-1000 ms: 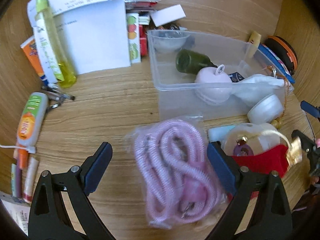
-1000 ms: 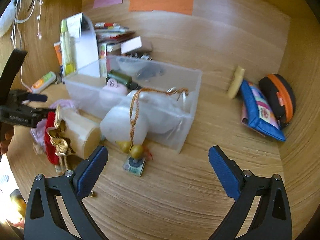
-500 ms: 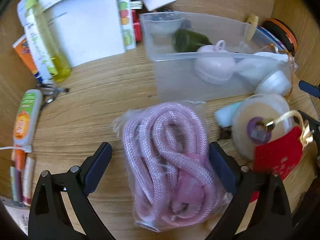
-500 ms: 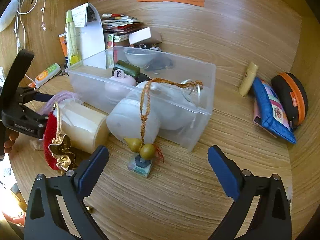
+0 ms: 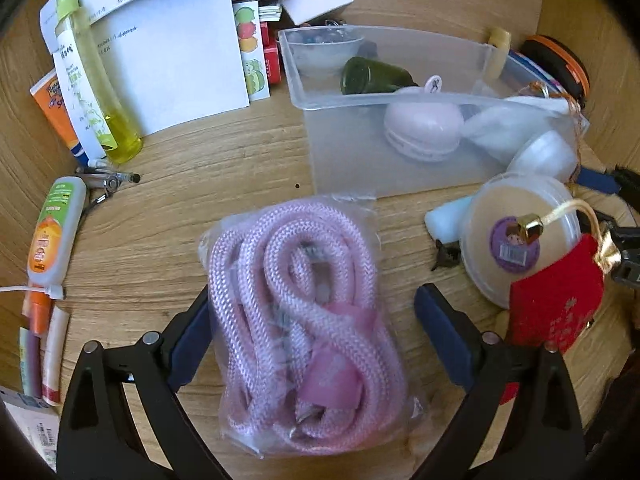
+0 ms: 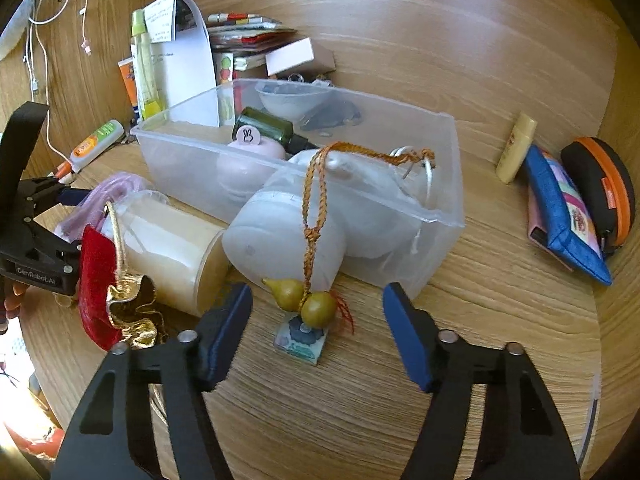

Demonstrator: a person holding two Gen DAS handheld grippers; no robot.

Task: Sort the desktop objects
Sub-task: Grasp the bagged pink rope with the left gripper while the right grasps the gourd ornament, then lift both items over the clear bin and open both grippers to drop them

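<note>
A pink coiled rope in a clear bag [image 5: 308, 320] lies on the wooden desk between the open fingers of my left gripper [image 5: 316, 320]. A clear plastic bin [image 5: 400, 96] behind it holds a green bottle [image 5: 372, 76], a pink round case [image 5: 424, 128] and white items. My right gripper [image 6: 316, 316] is open, its fingers on either side of two gold gourd charms [image 6: 308, 300] that hang on an orange cord [image 6: 316, 200] from the bin's rim [image 6: 360, 196]. A small patterned tile [image 6: 302, 340] lies under the charms.
A round cream tin [image 5: 516, 240] with a red pouch [image 5: 556, 300] lies right of the rope; it also shows in the right wrist view [image 6: 168, 256]. Left are a yellow bottle [image 5: 100, 92], papers [image 5: 168, 52], a tube [image 5: 54, 232]. Right are a blue pouch [image 6: 564, 212] and an orange-black case [image 6: 604, 188].
My left gripper has moved forward so its fingers now flank the bagged rope. My right gripper has moved forward to the gourd charms and its fingers have narrowed.
</note>
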